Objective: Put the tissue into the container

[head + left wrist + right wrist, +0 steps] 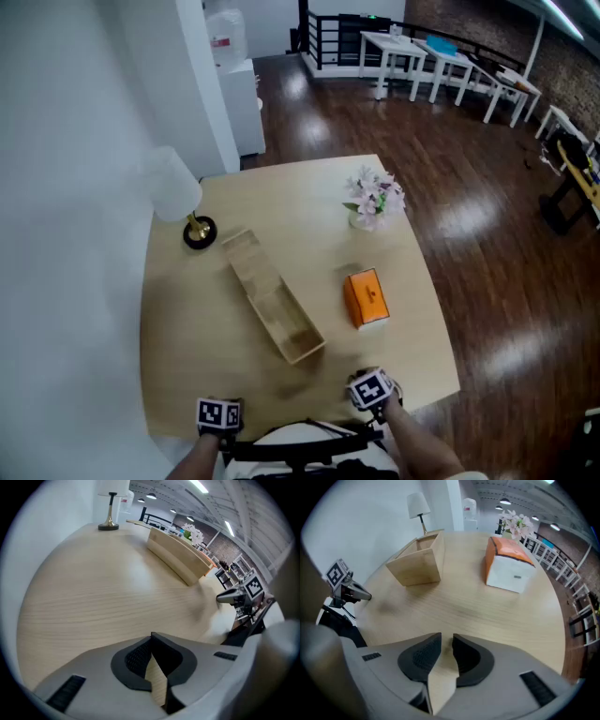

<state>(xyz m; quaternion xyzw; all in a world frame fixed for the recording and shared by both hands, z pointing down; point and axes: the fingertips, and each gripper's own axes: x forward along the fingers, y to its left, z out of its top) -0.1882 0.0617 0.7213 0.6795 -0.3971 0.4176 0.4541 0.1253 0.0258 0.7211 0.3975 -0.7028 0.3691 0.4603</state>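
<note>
**Left gripper** [151,638]: fingers pressed together, nothing between them. It is held low over the near edge of the bench [187,319].

**Right gripper** [446,640]: fingers a narrow slit apart, with only bare bench top showing in the gap. It holds nothing.

**Tissue box** [508,564]: orange top, white side, standing on the bench. It lies ahead of the right fingers and a little to their right, clear of them. Its long axis runs roughly away from the fingers, and a short end faces them. The right gripper is the nearer one. From the left fingers the box lies far off to the right, beyond the container.

**Container** [274,295]: a long open-topped wooden trough. Its long axis lies on a slant, with the near end ahead of and between the two sets of fingers and the far end leaning away to the left. It lies just left of the tissue box, not touching it. The coming move most likely turns on the right fingers reaching forward to the top of the box.

**Other items**: lamp [178,192] and flowers [375,197], both well beyond the fingers.

**Not determinable**: whether a sheet stands out of the box; only a dark line shows on its top. In the left gripper view the container wall hides almost all of the box. In the head view both sets of fingertips are hard to make out.
</note>
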